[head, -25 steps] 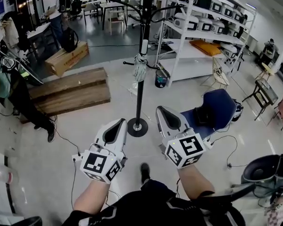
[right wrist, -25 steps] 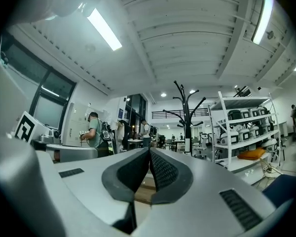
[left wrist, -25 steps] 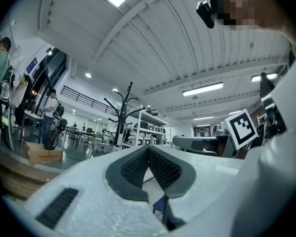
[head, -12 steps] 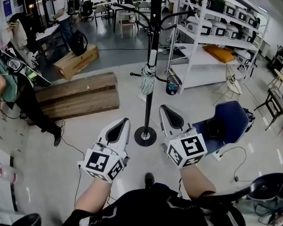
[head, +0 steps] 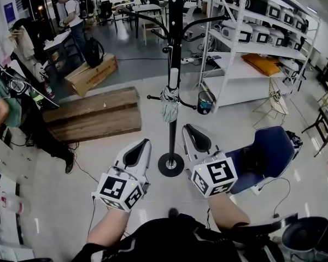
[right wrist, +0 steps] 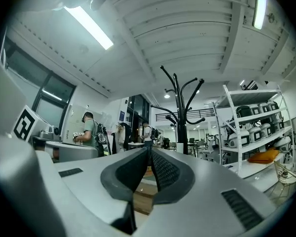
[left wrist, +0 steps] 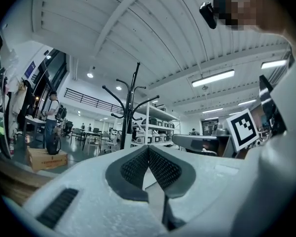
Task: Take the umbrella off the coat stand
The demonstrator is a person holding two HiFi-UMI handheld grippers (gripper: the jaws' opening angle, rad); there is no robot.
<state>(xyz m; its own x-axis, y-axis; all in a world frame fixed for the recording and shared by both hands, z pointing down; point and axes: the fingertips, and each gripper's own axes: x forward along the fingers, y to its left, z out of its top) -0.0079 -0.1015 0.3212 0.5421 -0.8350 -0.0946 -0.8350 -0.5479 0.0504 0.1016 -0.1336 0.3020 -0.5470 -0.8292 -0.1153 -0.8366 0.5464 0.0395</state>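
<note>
On the pale glossy floor ahead of the person stands one black metal coat stand (head: 173,130) on a round base; the head view cuts off its top. One folded pale grey-green umbrella (head: 169,103) hangs against the pole about midway up, its handle too small to make out. Both gripper views show the stand's curved hooks, but the umbrella cannot be picked out there behind the grippers' own bodies. Two grippers are held short of the stand, one on each side of its base. The white left gripper (head: 142,144) and the white right gripper (head: 189,130) each have their jaws pressed together on nothing, well apart from the umbrella. One blue chair (head: 273,146) sits partly hidden behind the right gripper.
</note>
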